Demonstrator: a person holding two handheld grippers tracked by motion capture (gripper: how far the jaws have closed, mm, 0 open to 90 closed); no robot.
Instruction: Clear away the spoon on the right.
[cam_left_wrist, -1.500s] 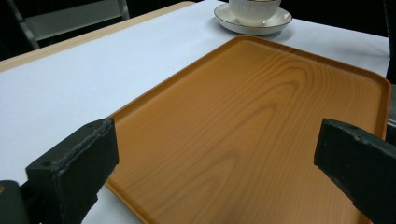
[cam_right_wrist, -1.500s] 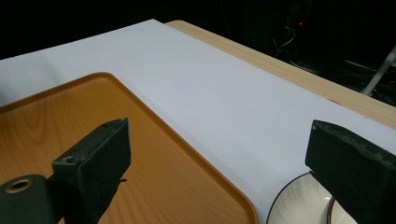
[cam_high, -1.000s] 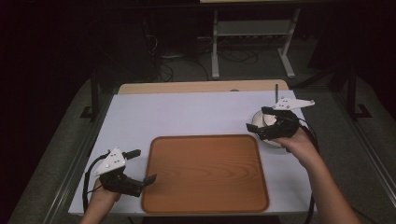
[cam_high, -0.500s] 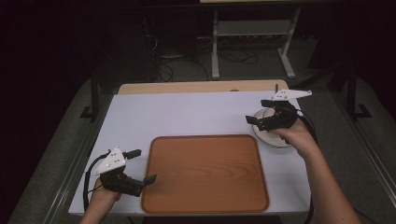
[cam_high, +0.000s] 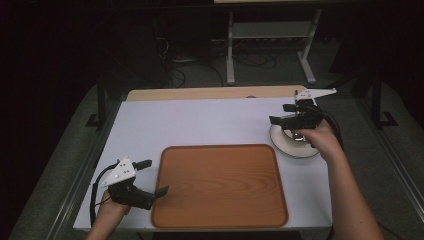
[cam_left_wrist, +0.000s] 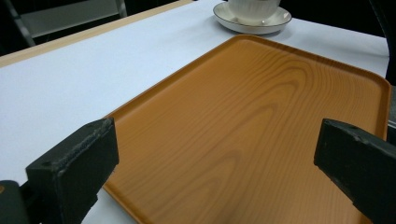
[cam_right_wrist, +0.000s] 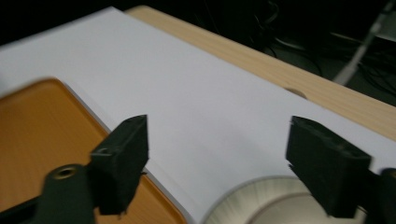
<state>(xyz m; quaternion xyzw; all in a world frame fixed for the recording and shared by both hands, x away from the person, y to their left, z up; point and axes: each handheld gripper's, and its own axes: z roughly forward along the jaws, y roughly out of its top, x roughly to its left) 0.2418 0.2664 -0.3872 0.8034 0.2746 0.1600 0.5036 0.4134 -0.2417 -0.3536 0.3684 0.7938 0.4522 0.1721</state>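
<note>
A wood-grain brown tray (cam_high: 220, 187) lies at the front middle of the white table. To its right stands a white saucer (cam_high: 295, 146) with a white cup (cam_left_wrist: 252, 5) on it. My right gripper (cam_high: 278, 114) hovers over the saucer's far left side, jaws pointing left. Its jaws have just been closing, with nothing between them. In the right gripper view the gripper (cam_right_wrist: 217, 154) stands above the cup's ridged rim (cam_right_wrist: 261, 200). My left gripper (cam_high: 156, 177) rests at the tray's left edge, open and with nothing held, its jaws wide apart over the tray (cam_left_wrist: 261, 121).
The table's bare white top (cam_high: 200, 122) stretches behind the tray, ending in a light wooden strip (cam_high: 210, 93) at the far edge. Beyond it are a dark floor, cables and a metal stand (cam_high: 270, 45).
My right hand has drifted a little toward the table's far side over the saucer, and its jaws now point left. The left gripper has stayed put.
</note>
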